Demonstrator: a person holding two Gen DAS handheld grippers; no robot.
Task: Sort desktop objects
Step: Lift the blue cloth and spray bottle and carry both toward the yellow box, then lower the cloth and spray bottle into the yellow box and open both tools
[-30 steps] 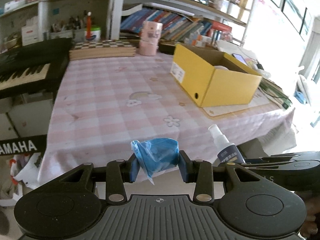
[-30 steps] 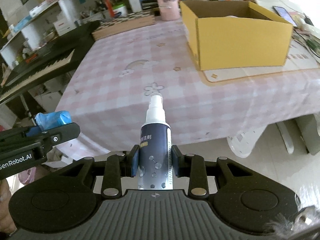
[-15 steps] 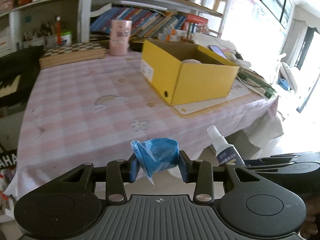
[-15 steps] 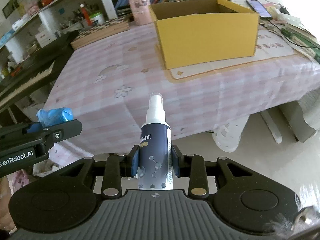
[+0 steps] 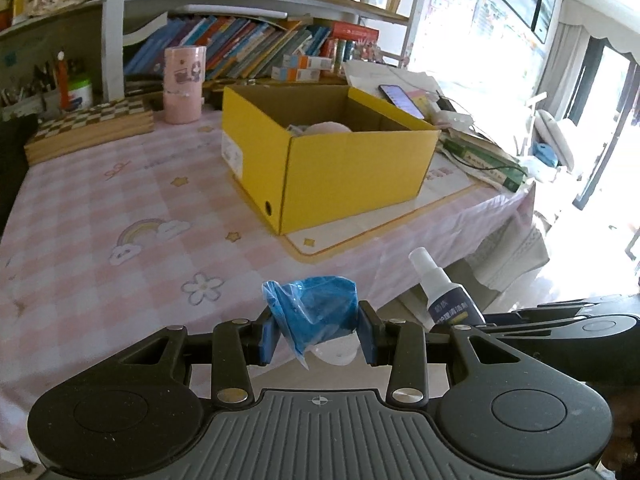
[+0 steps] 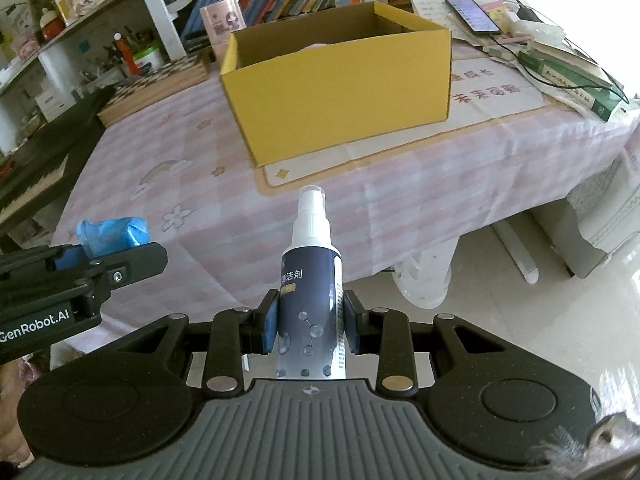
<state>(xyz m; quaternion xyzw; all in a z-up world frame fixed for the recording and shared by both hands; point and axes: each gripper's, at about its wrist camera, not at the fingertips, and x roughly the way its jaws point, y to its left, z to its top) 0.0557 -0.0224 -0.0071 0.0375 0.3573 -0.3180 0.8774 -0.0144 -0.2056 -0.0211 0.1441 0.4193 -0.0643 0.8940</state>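
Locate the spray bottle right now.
The spray bottle stands upright, clamped in the right gripper, off the table edge, short of the yellow box.

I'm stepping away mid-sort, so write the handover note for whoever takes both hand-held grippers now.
Left hand-held gripper: shut on the blue bag.
Right hand-held gripper: shut on the spray bottle, upright.
Both are held off the near table edge, short of the yellow box.
Done: both items picked up; the box already holds something pale.
Left: probably carry both to the open box and drop them in.
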